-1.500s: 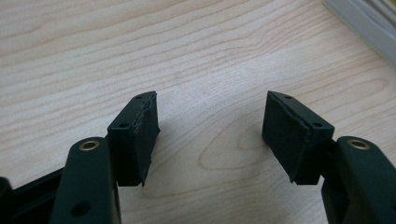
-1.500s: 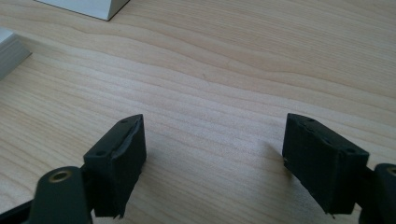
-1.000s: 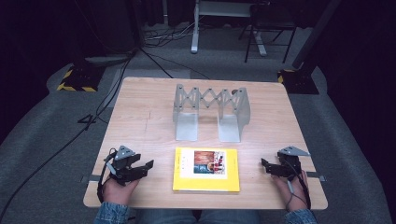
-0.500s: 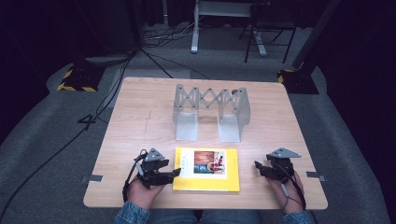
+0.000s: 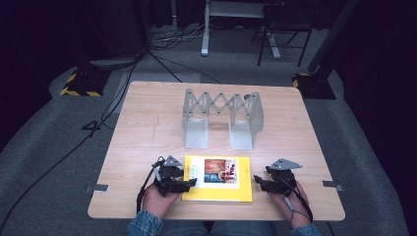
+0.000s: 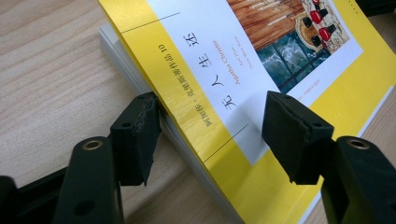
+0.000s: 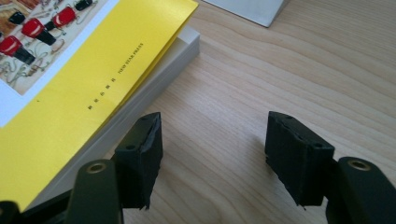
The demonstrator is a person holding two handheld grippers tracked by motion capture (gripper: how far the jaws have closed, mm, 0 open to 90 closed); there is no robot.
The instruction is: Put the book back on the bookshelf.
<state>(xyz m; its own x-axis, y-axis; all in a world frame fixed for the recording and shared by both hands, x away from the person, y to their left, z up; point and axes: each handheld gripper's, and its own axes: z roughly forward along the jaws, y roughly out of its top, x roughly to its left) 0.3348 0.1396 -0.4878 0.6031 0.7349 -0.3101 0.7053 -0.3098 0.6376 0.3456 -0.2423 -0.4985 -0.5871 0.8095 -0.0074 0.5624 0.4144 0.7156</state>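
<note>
A: Why does the left gripper [image 6: 212, 130] straddle the yellow book [image 5: 217, 179]?
B: Jaws wide apart, holding nothing, it brackets the spine edge for a pinch. The book lies flat at the table's [image 5: 147, 132] near edge.
A: And the right gripper [image 7: 212, 154]?
B: Open, empty, just beside the page edge. The metal rack [image 5: 222, 118] beyond probably awaits the book.

The right gripper [image 7: 212, 154] rises from 6 o'clock with its two black jaws spread wide and nothing between them but bare wooden table [image 7: 289, 70]. The yellow book [image 7: 93, 79] lies flat from 9 to 11 o'clock, its white page block facing the jaws. The jaw at 7 o'clock stands just beside that page edge; contact cannot be confirmed. A grey metal corner [image 7: 247, 8] sits at 12 o'clock.
</note>
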